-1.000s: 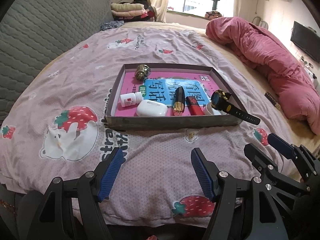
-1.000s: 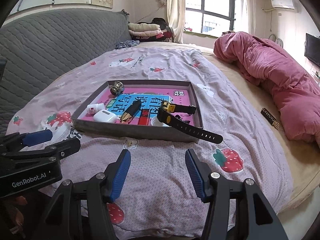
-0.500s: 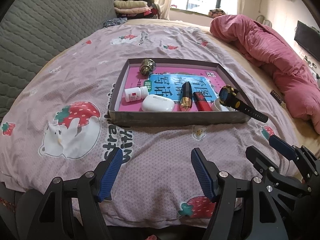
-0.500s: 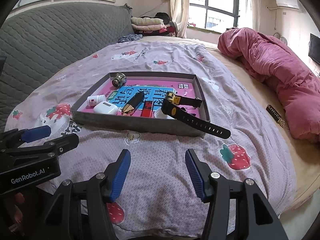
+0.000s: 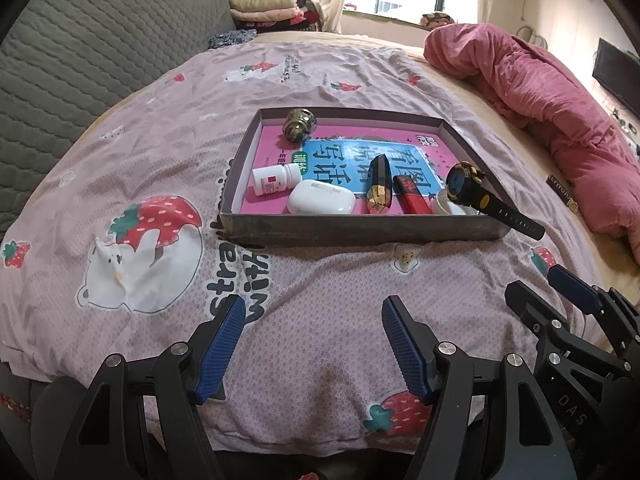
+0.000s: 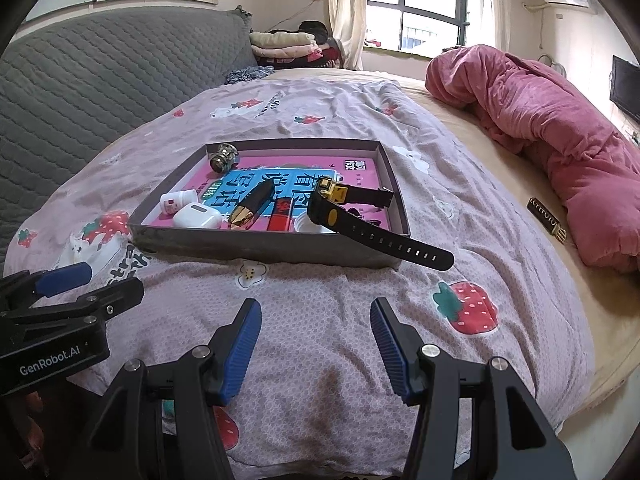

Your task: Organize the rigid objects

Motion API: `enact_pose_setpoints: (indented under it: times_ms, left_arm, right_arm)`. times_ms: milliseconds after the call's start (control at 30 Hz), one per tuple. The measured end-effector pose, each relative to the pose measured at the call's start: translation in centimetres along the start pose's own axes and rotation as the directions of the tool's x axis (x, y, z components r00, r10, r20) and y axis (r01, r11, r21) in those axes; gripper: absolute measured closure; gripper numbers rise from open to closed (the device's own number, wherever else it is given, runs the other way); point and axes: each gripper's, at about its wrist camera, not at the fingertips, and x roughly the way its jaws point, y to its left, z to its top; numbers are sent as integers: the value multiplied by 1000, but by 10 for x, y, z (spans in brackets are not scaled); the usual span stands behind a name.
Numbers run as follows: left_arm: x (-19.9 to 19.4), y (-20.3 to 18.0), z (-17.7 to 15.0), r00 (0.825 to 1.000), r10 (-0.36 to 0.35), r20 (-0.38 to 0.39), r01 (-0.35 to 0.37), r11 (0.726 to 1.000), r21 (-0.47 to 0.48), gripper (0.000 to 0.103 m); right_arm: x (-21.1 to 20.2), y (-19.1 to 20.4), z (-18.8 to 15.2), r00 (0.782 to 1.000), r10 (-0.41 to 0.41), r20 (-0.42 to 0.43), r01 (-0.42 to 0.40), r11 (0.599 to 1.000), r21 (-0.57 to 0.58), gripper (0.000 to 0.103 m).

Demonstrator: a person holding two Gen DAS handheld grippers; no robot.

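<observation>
Looking along the left gripper [image 5: 312, 344], left wrist view: jaws spread wide, nothing between them, poised above the near edge of the bed [image 5: 320, 296]. Shallow grey box [image 5: 360, 230] lying mid-bed on the strawberry-print cover. Inside, near wall, left to right: white pill bottle [image 5: 276, 179], white earbud case [image 5: 322, 203], black-and-gold faceted lipstick [image 5: 380, 190], red tube [image 5: 412, 199], white round lid [image 5: 450, 205]; metallic ornament [image 5: 298, 125] at far left corner. Black-and-yellow wristwatch [image 5: 470, 184] at near right corner, strap hanging out over the wall. Pink and blue booklet [image 5: 360, 156] lining the floor, large Chinese characters, not transcribed here. Cover print partly legible: "with".

Right wrist view: right gripper [image 6: 316, 334] likewise agape and empty, short of the box's near wall. "GenRobot.AI" readable on the other tool's body at left. Small dark bar with gold lettering [image 6: 546, 218], illegible, alone toward the right edge of the bed beside the pink quilt [image 6: 560, 136].

Judged progress: mostly gathered; remaining, probably the stray bar and tucking in the strap.
</observation>
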Motion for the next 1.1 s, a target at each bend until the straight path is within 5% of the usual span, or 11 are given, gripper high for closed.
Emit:
enact_pose_setpoints:
  times_ms: [1100]
  left_arm:
    - [3, 1, 0, 1000, 24, -14, -24, 1000, 5, 31]
  right_arm:
    - [3, 1, -1, 1000, -8, -10, 8, 1000, -5, 47]
